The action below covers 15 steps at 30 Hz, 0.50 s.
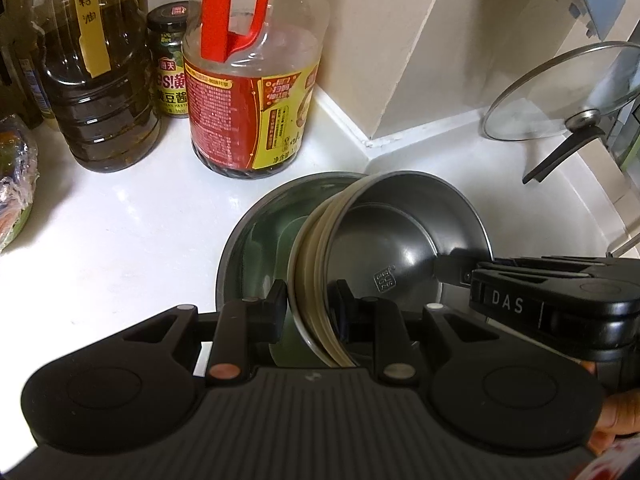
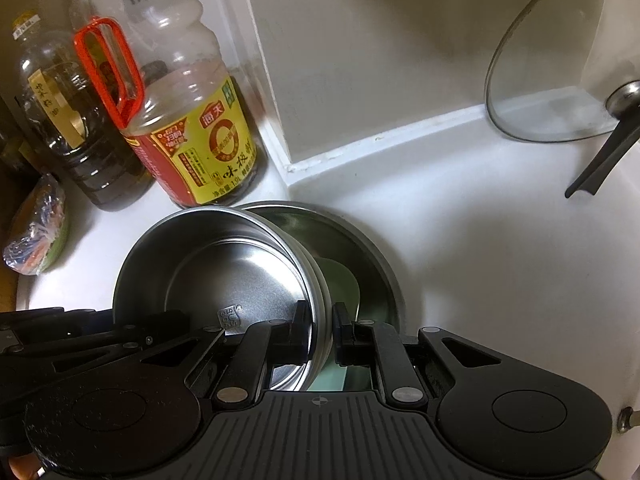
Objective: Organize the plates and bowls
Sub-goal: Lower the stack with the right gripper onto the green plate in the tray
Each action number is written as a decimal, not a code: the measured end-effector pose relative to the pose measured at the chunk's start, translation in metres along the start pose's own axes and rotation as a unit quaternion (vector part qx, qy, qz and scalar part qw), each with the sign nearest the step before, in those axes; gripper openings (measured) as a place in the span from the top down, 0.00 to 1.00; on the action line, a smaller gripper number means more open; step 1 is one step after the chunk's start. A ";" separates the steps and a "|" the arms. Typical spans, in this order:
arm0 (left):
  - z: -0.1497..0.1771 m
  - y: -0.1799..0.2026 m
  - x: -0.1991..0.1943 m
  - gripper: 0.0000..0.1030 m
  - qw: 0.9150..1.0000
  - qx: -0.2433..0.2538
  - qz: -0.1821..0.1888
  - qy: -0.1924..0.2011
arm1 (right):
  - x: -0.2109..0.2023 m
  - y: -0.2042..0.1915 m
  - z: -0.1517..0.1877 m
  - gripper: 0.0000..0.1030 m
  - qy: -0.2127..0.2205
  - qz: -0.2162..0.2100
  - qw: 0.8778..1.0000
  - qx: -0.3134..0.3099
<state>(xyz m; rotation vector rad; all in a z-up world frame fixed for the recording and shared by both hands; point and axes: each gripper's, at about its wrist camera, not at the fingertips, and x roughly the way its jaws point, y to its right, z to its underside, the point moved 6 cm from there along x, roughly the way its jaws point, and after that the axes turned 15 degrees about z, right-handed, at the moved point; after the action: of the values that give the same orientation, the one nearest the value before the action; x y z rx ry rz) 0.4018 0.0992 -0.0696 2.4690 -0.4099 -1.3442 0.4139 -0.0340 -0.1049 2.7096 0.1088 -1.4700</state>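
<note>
In the counter's corner, two grippers hold one steel bowl (image 1: 400, 240) tilted over a wide steel plate (image 1: 256, 236).

The left gripper (image 1: 308, 304) has its jaws clenched on the bowl's left rim; the right gripper (image 2: 320, 332) pinches the opposite rim the same way. The plate lies flat on the white counter (image 1: 132, 232), just in front of a soy sauce bottle (image 1: 248, 92), with a glass lid (image 1: 560, 96) propped against the wall.

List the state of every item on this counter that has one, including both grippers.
Left gripper: shut on the steel bowl stack's rim.
Right gripper: shut on the opposite rim.
Steel bowl stack: nested, tilted, over the large steel bowl.
Glass lid: leaning against the wall.
Soy sauce bottle: upright, nearly empty.
Oil bottle: upright.
</note>
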 end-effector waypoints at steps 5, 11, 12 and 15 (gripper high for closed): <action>-0.001 -0.002 0.007 0.79 1.000 -0.004 0.003 -0.008 | 0.006 0.003 -0.001 0.89 -0.007 0.003 1.000 0.001; -0.004 -0.003 0.010 0.79 1.000 -0.006 0.005 -0.012 | 0.008 0.004 -0.005 0.88 -0.014 0.003 1.000 0.000; -0.005 -0.004 0.011 0.79 1.000 -0.007 0.007 -0.013 | 0.009 0.004 -0.005 0.88 -0.015 0.003 1.000 -0.001; -0.005 -0.005 0.012 0.78 1.000 -0.009 0.009 -0.014 | 0.010 0.003 -0.007 0.88 -0.020 0.002 1.000 -0.004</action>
<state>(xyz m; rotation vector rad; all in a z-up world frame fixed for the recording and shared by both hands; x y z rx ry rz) 0.4129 0.0999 -0.0778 2.4286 -0.4253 -1.3713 0.4257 -0.0359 -0.1090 2.6698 0.1064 -1.5181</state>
